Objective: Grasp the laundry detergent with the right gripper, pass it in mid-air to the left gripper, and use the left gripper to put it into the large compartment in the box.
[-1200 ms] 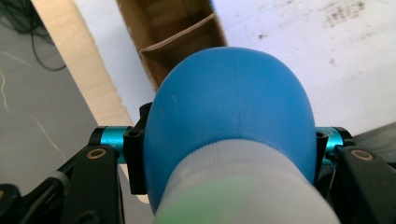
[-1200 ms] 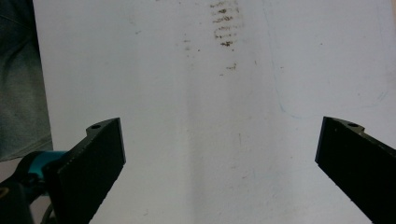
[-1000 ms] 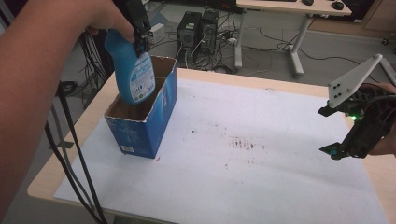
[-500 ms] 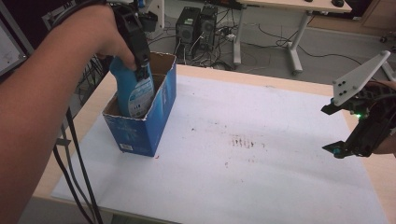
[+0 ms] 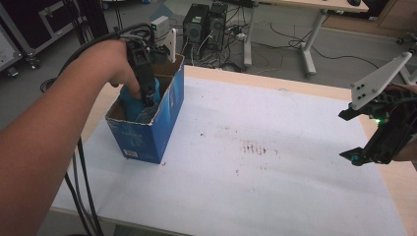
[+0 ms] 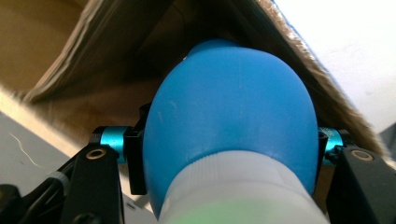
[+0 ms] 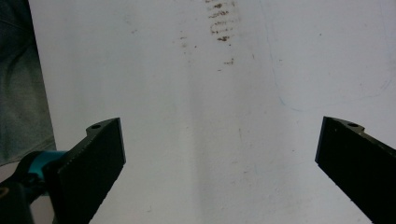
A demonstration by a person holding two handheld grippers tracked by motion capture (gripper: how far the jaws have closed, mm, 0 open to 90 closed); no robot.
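A blue bottle [image 5: 135, 105] with a white collar sits down inside an open blue cardboard box [image 5: 147, 137] at the table's left. My left gripper [image 5: 146, 93] points down into the box, shut on the bottle. In the left gripper view the bottle [image 6: 229, 121] bulges between the two black jaws, with the box's brown inner walls [image 6: 112, 51] behind it. At the table's right edge my right gripper [image 5: 355, 135] hovers open above the white sheet, nothing between its jaws; the right gripper view shows my right gripper [image 7: 219, 163] wide apart over the stained sheet [image 7: 219, 84].
A white sheet [image 5: 255, 187] with brown stains [image 5: 253, 147] covers the wooden table. Cables hang off the table's left front. Behind the table stand computer towers [image 5: 206, 24], a desk leg [image 5: 307, 54] and floor cables.
My left gripper has sunk with the blue bottle, from above the box rim down into the box. The right gripper has stayed in place.
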